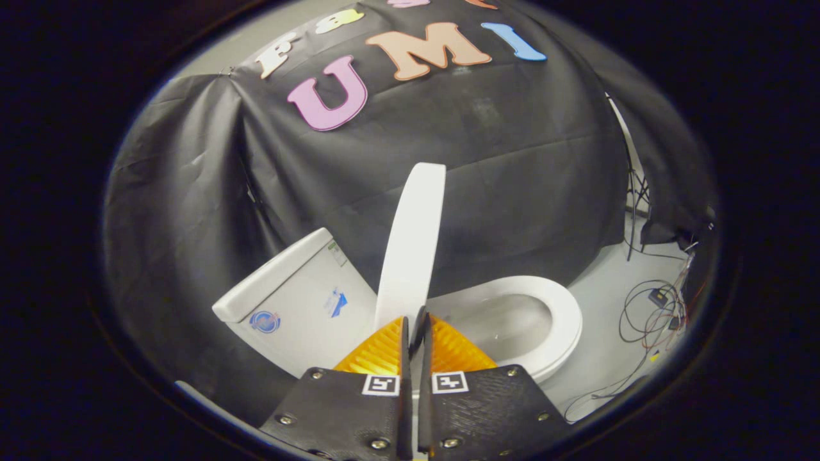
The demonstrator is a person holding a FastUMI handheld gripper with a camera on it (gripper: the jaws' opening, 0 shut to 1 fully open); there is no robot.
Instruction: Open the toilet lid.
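Observation:
A white toilet lies ahead of me, its tank [291, 288] to the left and its seat ring [564, 314] to the right. The white lid [410, 243] is raised off the seat and stands close to upright, seen almost edge-on between tank and seat. My gripper [414, 318] is shut, the two fingers nearly touching with only a thin slit between them. Their tips sit right at the lid's lower part, and I cannot tell whether they touch it. The open bowl [506, 326] shows inside the seat ring.
Black cloth hangs as a wall behind the toilet. Several loose cables and a small box [656, 298] lie on the pale floor [602, 275] to the right of the seat.

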